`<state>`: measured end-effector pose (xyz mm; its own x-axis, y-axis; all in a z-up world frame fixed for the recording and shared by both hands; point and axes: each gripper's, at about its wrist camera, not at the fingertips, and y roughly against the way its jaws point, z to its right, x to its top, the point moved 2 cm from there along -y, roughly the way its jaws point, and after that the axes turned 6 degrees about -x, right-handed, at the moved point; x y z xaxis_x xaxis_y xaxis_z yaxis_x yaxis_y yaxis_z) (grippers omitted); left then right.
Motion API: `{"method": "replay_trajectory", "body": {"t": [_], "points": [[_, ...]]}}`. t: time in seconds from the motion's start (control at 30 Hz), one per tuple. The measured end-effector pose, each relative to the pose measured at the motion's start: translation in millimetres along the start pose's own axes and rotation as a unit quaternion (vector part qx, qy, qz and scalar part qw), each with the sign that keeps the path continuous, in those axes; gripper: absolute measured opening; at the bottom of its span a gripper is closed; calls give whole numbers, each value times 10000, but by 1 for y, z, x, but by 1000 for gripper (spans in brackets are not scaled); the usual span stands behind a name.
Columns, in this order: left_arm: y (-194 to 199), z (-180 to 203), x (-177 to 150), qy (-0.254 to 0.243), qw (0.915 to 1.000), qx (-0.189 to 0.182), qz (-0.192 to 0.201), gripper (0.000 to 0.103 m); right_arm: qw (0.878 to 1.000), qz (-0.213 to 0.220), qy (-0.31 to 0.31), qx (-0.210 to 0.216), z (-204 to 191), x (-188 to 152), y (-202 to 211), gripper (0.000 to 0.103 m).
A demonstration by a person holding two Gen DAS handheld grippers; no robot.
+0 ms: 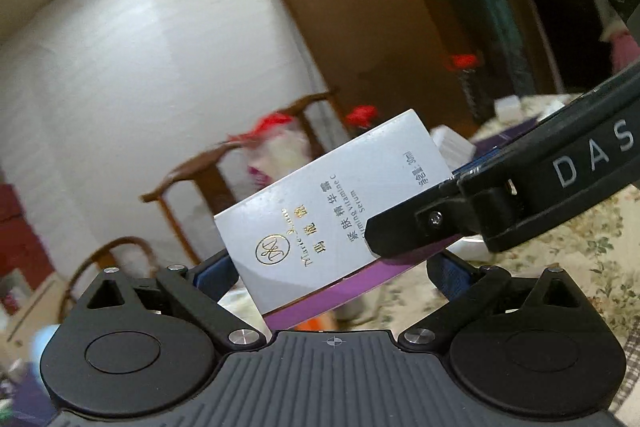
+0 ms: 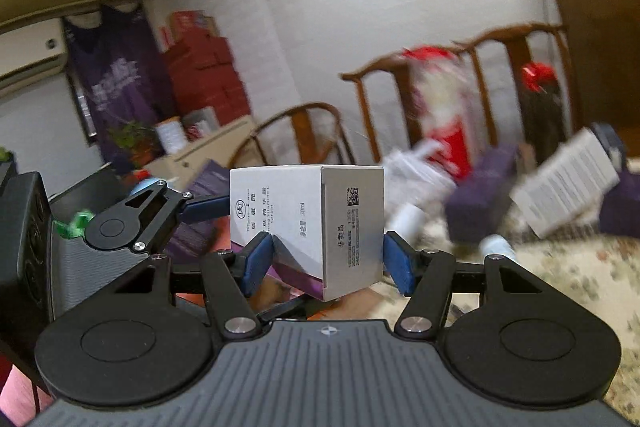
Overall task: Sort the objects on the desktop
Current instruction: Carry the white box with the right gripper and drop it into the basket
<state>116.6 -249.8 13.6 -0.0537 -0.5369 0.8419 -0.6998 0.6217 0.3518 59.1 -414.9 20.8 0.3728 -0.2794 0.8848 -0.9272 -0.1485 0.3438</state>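
**Clearly aloft: serum box in the right claw, left grip unclear**

The white serum box (image 2: 304, 227) hung clear of the floral tablecloth (image 2: 560, 267), dead centre ahead of the right gripper (image 2: 328, 261). Its blue pads (image 2: 258, 261) were clamped on the box's two lower sides, with one corner edge facing the camera.

The left gripper (image 1: 330, 275) had the same box between its fingers. One pad touched the lower left corner. The other pad looked to stand off the purple base, but the right claw's black finger crossed in front, so I could not tell if the left was gripping.

In the left view the box's long axis slanted from low left to high right. Both claws were on it; the right had the surer hold.

Judgement: set-down depends on which claw carries it.

On the table sat a dark purple box (image 2: 480, 195) and a white printed carton (image 2: 568, 187), both blurred, likely crowding any drop spot. Wooden chairs (image 2: 304, 131) stood behind, out of the way.
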Motion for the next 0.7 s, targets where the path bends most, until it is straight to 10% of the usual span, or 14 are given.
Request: {"method": "replay_trajectory", "body": {"t": [0.43,0.7], "points": [[151,-113,-14,421,9863,1492,-564,103,9868,-76,617,1492,-173,45,-10,66],[190,-176,-68,624,9774,1573,-1269,103,9770,-463,894,1878,-271,18,-46,66]]}}
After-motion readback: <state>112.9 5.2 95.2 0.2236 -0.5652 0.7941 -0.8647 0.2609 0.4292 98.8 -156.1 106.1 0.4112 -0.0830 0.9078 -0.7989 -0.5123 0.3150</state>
